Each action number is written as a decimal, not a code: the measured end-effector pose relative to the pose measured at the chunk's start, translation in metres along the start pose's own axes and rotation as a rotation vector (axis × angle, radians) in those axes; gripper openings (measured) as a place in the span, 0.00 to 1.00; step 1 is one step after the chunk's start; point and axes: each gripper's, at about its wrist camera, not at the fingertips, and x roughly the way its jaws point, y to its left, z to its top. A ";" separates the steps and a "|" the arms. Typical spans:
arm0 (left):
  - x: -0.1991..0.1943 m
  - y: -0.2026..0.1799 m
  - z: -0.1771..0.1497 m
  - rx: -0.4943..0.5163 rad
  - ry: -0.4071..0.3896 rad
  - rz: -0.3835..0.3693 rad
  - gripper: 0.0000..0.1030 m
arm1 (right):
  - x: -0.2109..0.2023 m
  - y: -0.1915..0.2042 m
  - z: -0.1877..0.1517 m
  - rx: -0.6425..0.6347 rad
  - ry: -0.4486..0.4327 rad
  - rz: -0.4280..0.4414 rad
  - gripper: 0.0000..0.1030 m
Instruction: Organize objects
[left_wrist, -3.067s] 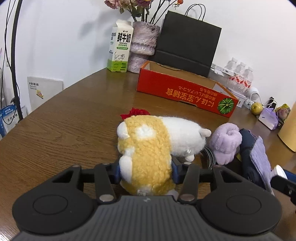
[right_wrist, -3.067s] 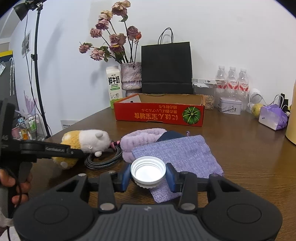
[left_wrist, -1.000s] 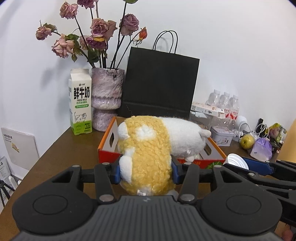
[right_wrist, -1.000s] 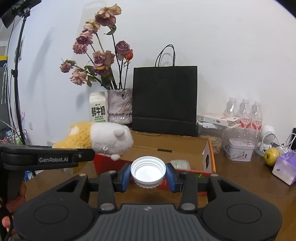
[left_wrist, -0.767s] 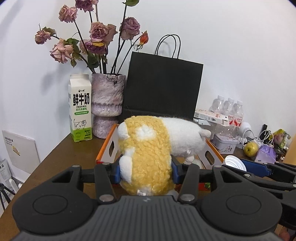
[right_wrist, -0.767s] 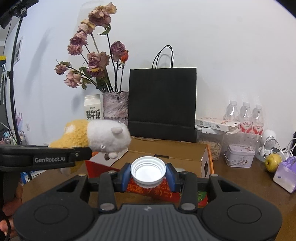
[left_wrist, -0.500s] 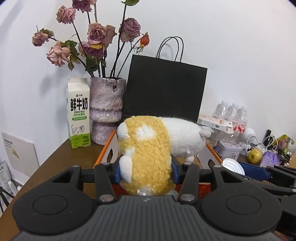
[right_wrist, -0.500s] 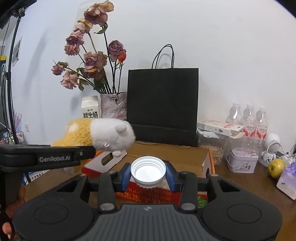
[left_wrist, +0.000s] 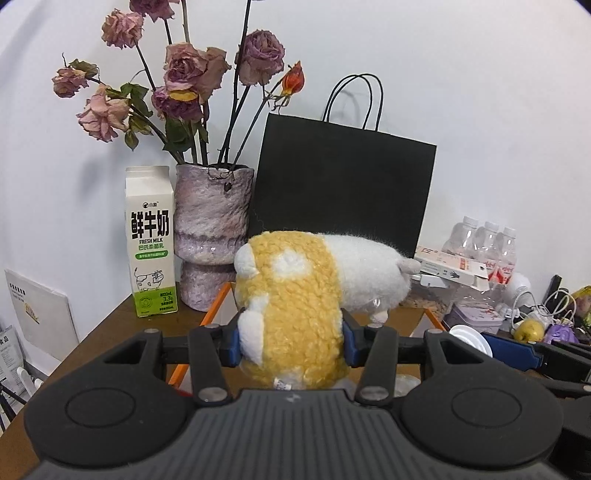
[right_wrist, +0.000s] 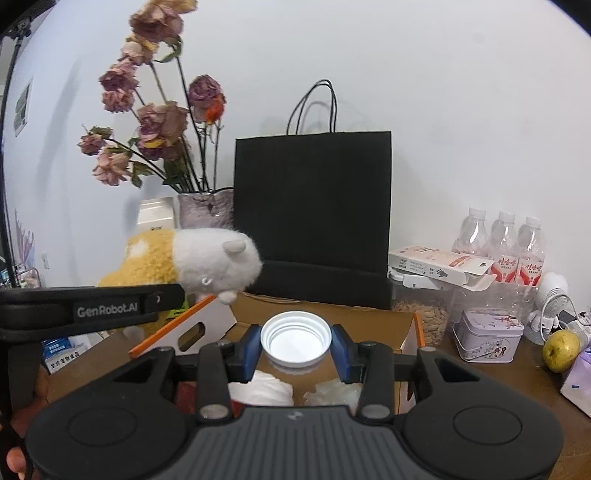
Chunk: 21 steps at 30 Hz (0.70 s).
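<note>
My left gripper is shut on a yellow and white plush toy and holds it in the air over the near left edge of an open cardboard box. The toy also shows in the right wrist view. My right gripper is shut on a white plastic lid and holds it above the box, whose inside holds white crumpled items. The lid and the right gripper's blue pad also show in the left wrist view.
Behind the box stand a black paper bag, a vase of dried roses and a milk carton. To the right are water bottles, a jar of seeds, a small tin and a yellow-green fruit.
Both grippers have moved forward toward the box, each holding its object. The lid is now over the open box and the toy over its left edge.
</note>
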 end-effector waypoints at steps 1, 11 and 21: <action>0.004 0.000 0.000 0.001 0.003 0.003 0.48 | 0.005 -0.002 0.001 0.004 0.003 -0.002 0.38; 0.052 0.004 -0.003 0.009 0.054 0.059 0.48 | 0.056 -0.018 -0.005 0.029 0.064 -0.042 0.38; 0.080 0.004 -0.018 0.020 0.098 0.027 0.48 | 0.090 -0.043 -0.028 0.104 0.136 -0.111 0.38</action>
